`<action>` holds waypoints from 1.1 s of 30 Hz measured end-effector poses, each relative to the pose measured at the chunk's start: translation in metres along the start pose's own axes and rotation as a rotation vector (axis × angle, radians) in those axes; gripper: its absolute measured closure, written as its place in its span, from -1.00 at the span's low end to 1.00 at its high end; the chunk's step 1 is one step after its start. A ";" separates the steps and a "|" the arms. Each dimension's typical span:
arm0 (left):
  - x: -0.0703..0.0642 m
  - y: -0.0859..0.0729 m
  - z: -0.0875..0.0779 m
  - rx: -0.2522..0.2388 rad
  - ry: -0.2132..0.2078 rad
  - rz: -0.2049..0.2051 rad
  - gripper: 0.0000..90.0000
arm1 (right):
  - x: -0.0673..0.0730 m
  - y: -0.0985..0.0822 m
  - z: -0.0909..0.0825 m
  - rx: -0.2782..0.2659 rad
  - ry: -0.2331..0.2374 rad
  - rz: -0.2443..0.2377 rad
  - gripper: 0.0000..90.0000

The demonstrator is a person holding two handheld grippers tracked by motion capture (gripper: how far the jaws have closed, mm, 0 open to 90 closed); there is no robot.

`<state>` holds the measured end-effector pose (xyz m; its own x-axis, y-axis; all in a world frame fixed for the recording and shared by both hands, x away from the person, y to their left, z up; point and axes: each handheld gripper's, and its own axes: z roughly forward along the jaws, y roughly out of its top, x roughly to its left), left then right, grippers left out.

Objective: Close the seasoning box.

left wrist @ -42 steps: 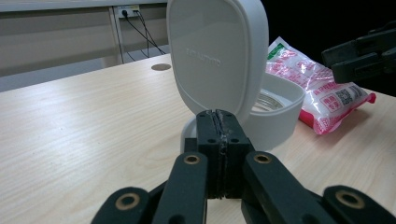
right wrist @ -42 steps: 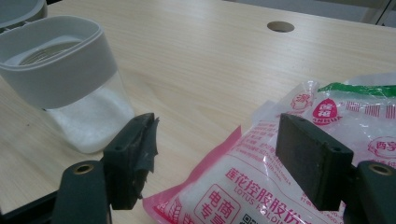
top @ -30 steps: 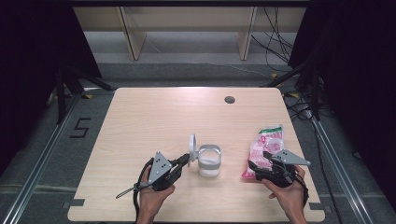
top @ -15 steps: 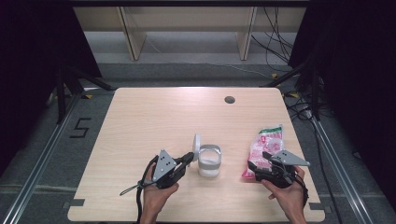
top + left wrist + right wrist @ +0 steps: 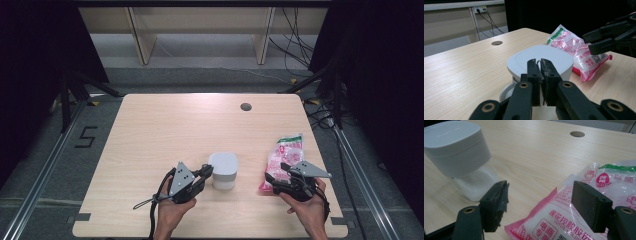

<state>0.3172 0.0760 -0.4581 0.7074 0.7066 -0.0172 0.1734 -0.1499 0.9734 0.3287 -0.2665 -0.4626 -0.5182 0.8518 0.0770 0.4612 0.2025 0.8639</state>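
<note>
**Q:** High view, item one?

**A:** Box [image 5: 223, 170], rounded square, squat, upright near the middle of the table [image 5: 165, 130] and towards my edge. Grey lid [image 5: 540, 58] seated on top, clear body below with something white inside. It has no real long axis across the table; its axis runs straight up.

**Q:** Handling?

**A:** I judge it rigid, light and smooth-walled, so likely to slip. I would take it across two flat sides low on the body, or by the lid rim if only the lid is wanted.

**Q:** Left hand-held gripper [image 5: 207, 171]?

**A:** It sits just beside the box at lid height. Its jaws have just been easing apart and show only a slit, with nothing in it. Released.

**Q:** Item two?

**A:** Bag [image 5: 285, 155], pink and white plastic, lying flat to the right of the box and well apart from it. Its long axis runs away from me, with the green-printed end far and the near end at my right hand.

**Q:** Handling?

**A:** Soft, slack and crinkly, and the contents will probably shift. I would pinch the sealed end rather than the belly.

**Q:** Right hand-held gripper [image 5: 274, 179]?

**A:** Jaws spread wide over the bag's near end, with no pad pressing on it. Holding nothing.
</note>
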 end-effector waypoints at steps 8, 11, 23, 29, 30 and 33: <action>-0.004 0.000 -0.006 -0.005 -0.031 0.004 0.37 | 0.000 0.000 0.000 -0.004 0.003 0.005 -0.33; -0.007 -0.001 -0.006 -0.021 -0.041 -0.021 0.15 | -0.001 0.001 0.000 -0.007 0.005 -0.014 -0.33; -0.009 -0.003 -0.004 0.059 -0.016 -0.036 -0.39 | 0.000 -0.001 0.001 -0.003 0.024 -0.023 -0.34; -0.011 -0.008 -0.006 0.051 -0.012 -0.056 -0.43 | -0.001 -0.002 0.002 -0.017 0.030 -0.045 -0.34; -0.011 -0.008 -0.006 0.051 -0.012 -0.056 -0.44 | 0.000 -0.002 0.002 -0.015 0.030 -0.045 -0.34; -0.012 -0.012 -0.009 0.063 -0.005 -0.060 -0.45 | 0.001 -0.001 0.001 -0.007 0.038 -0.044 -0.35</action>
<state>0.3010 0.0756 -0.4679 0.6979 0.7121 -0.0764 0.2582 -0.1507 0.9543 0.3287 -0.2652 -0.4643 -0.5651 0.8230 0.0576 0.4321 0.2357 0.8705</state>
